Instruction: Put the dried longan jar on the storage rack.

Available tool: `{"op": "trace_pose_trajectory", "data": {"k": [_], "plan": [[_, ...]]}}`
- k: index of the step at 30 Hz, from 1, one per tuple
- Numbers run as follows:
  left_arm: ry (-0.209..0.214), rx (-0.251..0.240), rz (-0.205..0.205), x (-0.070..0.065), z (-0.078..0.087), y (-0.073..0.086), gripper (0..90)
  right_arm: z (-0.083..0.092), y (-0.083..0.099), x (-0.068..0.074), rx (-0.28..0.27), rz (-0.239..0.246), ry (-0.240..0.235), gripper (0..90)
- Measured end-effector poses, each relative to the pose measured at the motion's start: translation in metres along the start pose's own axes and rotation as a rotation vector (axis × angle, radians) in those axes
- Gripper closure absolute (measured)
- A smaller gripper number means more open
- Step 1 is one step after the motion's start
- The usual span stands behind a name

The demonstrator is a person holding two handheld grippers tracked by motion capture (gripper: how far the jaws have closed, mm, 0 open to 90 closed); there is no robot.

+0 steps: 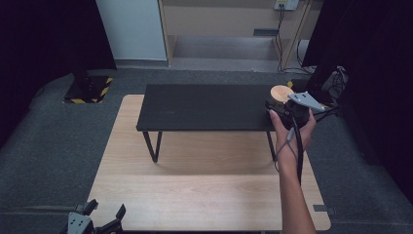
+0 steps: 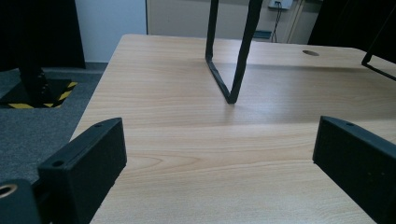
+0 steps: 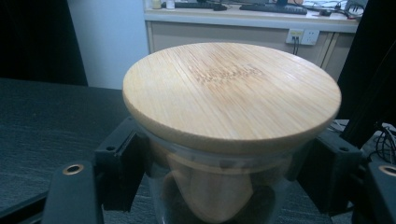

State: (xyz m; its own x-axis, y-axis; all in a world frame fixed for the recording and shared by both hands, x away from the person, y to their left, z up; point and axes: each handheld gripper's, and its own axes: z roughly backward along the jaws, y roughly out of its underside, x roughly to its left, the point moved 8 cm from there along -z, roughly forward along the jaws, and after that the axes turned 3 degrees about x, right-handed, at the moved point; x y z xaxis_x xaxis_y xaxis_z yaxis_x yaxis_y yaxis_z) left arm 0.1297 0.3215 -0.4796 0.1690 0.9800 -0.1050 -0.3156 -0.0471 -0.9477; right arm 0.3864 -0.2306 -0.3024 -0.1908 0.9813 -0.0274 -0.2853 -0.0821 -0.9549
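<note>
The light wooden table (image 1: 204, 195) carries a low black shelf (image 1: 204, 105) on thin metal legs (image 2: 229, 70), and my worry starts there: the glass jar (image 3: 219, 186) stands at the shelf's far right end, close to its edge, with carpet (image 1: 44, 146) well below. If I shift it rightward or let go with part of its base off the board, I judge it could tip and fall.

Glass is slick, too. In the right gripper view the jaws sit on either side of the jar's wall just under the bamboo lid (image 3: 231, 88), and they appear to be touching it, so I read the right gripper (image 1: 292, 109) as closed around the jar. If the hold is light, the jar could slide or twist when lifted. The lid overhangs the jaws; a jolt upward might catch its rim and unseat it, though I cannot tell how firmly it is seated.

The jar sits squarely between the right jaws, lid above them, its body running down out of sight; something pale shows inside.

My left gripper (image 1: 95, 222) rests at the table's near left corner, jaws spread wide with nothing between them, well apart from the jar.
</note>
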Motion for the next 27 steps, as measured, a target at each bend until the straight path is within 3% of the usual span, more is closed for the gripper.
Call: {"op": "trace_pose_trajectory", "data": {"k": [4,23,27], "plan": [[0.003,0.002,-0.001,-0.0004,-0.0002,-0.0004,1.4,-0.0037,0.0030,-0.0023,0.019,-0.004,-0.003,25.8],[0.010,0.001,0.005,0.0005,0.0003,-0.0010,1.5,-0.0059,0.0035,-0.0050,0.015,-0.010,-0.006,25.5],[0.008,0.000,0.003,0.0007,0.0010,-0.0006,1.5,-0.0062,0.0047,-0.0058,-0.011,-0.024,-0.005,8.7]]}}
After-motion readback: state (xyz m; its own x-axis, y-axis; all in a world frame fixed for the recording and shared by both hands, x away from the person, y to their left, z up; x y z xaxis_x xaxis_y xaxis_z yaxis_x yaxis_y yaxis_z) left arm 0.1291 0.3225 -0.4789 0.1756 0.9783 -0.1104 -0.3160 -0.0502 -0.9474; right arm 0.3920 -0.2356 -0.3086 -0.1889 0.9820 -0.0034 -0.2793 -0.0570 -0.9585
